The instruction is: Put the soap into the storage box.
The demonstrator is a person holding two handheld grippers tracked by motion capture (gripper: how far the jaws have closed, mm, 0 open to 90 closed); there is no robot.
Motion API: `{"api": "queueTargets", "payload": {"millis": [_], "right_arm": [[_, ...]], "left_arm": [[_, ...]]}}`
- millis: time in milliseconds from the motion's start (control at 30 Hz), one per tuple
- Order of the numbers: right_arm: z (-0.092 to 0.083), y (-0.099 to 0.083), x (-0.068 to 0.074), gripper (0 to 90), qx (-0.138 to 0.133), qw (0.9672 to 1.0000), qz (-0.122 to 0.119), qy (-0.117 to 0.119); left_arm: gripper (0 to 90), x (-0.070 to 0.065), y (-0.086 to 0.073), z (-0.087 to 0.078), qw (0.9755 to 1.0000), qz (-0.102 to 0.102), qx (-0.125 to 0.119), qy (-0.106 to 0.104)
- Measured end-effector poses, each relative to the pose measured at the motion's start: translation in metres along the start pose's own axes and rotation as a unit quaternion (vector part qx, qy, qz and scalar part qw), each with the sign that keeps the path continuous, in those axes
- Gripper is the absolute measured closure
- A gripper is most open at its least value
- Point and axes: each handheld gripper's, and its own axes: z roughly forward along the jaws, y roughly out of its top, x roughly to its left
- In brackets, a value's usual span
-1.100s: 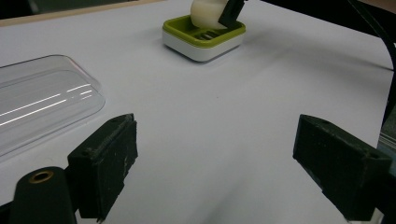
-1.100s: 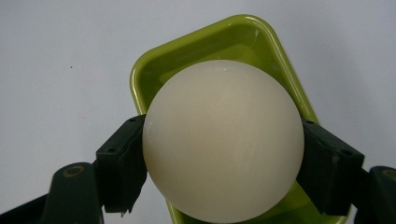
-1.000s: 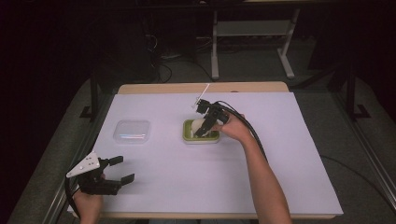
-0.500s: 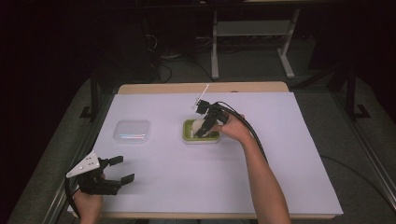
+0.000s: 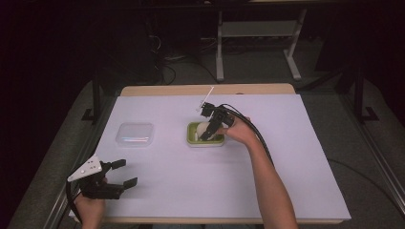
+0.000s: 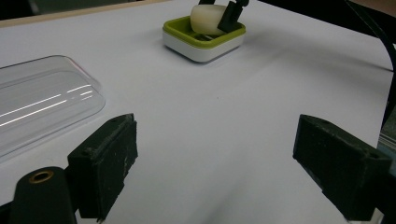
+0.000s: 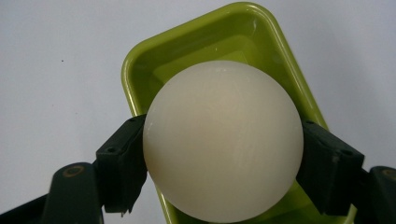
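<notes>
A cream-white rounded soap bar (image 7: pixel 223 140) is held over a green soap dish (image 7: pixel 196 51), and both jaws of my right gripper (image 7: pixel 223 161) press on its sides. From above, the right gripper (image 5: pixel 209 131) points down into the dish (image 5: pixel 193 138) in the middle of the table, with the soap (image 5: pixel 204 127) in its jaws. The left gripper view shows the dish (image 6: pixel 187 44) far off with the soap (image 6: pixel 205 19) tilted in it. My left gripper (image 5: pixel 122 174) rests at the table's near left corner, open, with nothing between its jaws (image 6: pixel 215 168).
A clear plastic lid (image 5: pixel 135 133) lies left of the dish, and it reaches close to the left jaw in the left gripper view (image 6: pixel 42 105). White paper (image 5: pixel 296 157) covers the table. Cables trail from the right gripper along the forearm.
</notes>
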Motion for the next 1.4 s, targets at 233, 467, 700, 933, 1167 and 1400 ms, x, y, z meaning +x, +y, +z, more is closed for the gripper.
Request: {"api": "queueTargets", "payload": {"millis": [233, 467, 700, 933, 1167, 1400], "right_arm": [[0.0014, 0.0009, 0.0003, 24.2, 0.0, 1.0, -0.001, 0.001], [0.0018, 0.0012, 0.0003, 24.1, 0.0, 1.0, -0.003, 0.0], [0.0018, 0.0013, 0.0007, 24.1, 0.0, 1.0, -0.002, 0.0], [0.0018, 0.0012, 0.0008, 24.2, 0.001, 1.0, -0.001, 0.003], [0.002, 0.0021, 0.0018, 24.1, -0.002, 1.0, -0.005, 0.0], [0.002, 0.0019, 0.0018, 24.1, 0.0, 1.0, -0.002, -0.002]], "left_arm": [[13.1, -0.0003, 0.0002, 0.0005, 1.0, 0.002, 0.0, -0.001], [13.1, -0.0003, 0.0002, 0.0005, 1.0, 0.001, 0.0, -0.001], [13.1, -0.0002, 0.0001, 0.0004, 1.0, 0.002, 0.001, -0.001], [13.1, -0.0002, 0.0002, 0.0005, 1.0, 0.002, 0.0, -0.001], [13.1, -0.0002, 0.0003, 0.0005, 1.0, 0.002, 0.001, -0.001], [13.1, -0.0002, 0.0003, 0.0005, 1.0, 0.002, 0.001, -0.001]]}}
